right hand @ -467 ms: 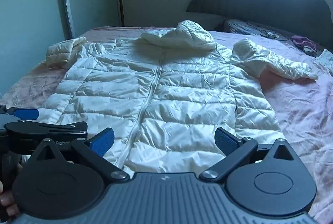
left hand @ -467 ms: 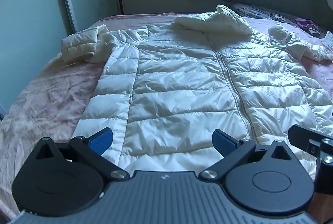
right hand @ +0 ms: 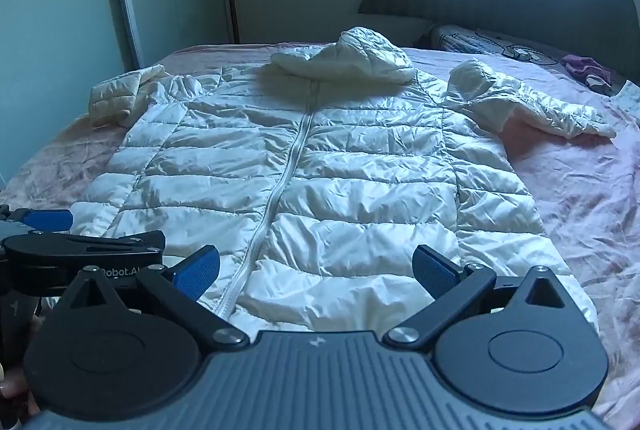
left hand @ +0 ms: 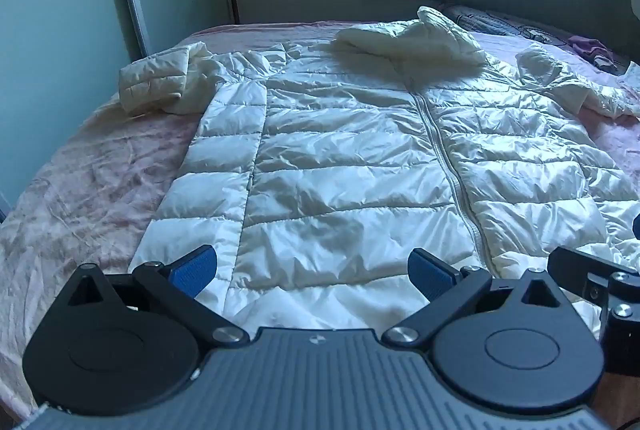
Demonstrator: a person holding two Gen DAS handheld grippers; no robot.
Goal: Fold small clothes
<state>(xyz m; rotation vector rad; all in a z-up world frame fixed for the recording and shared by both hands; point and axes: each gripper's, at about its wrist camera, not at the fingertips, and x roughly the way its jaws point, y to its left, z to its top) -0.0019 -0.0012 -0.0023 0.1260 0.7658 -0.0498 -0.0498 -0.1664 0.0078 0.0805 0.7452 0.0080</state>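
While flat, jacket (right hand: 320,170) hood-end away.

White puffer jacket (left hand: 352,166) flat on pink bedspread (left hand: 92,190); left tongs (left hand: 312,270) spread wide above hem.

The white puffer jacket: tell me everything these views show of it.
The white puffer jacket is quilted in horizontal channels, its fabric shiny and creased. It lies front up and zipped along the centre on the pink bedspread. Its hood is bunched at the collar, one sleeve is crumpled short, and the other sleeve trails outward. Neither claw grips it.
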